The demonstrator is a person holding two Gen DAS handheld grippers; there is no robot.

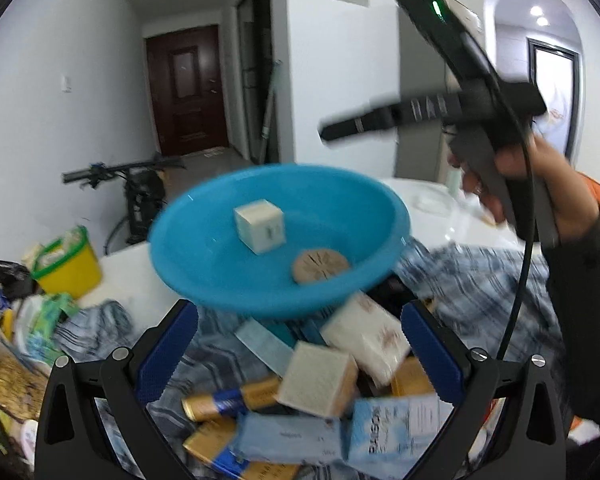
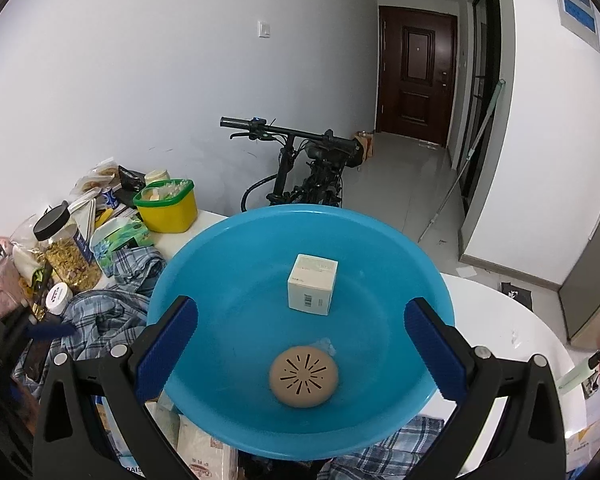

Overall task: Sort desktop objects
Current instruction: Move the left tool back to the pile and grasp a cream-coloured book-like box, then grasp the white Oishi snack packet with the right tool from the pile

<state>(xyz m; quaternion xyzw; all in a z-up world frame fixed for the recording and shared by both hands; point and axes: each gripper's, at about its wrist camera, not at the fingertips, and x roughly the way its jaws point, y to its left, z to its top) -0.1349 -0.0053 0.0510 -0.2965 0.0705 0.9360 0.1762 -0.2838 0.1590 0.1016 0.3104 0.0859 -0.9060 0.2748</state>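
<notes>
Blue bowl (image 2: 236, 264) on the checked cloth (image 2: 112, 308) over the white table (image 2: 512, 336), white box (image 2: 313, 290) and tan round disc (image 2: 303, 375) inside it, left gripper (image 1: 300, 356) spread wide above piled packets (image 1: 364, 336), right gripper (image 2: 300, 352) spread wide, empty.

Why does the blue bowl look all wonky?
The blue bowl sits tilted on a heap of boxes and checked cloth, not flat on the table. A white box and tan disc lie inside.
</notes>
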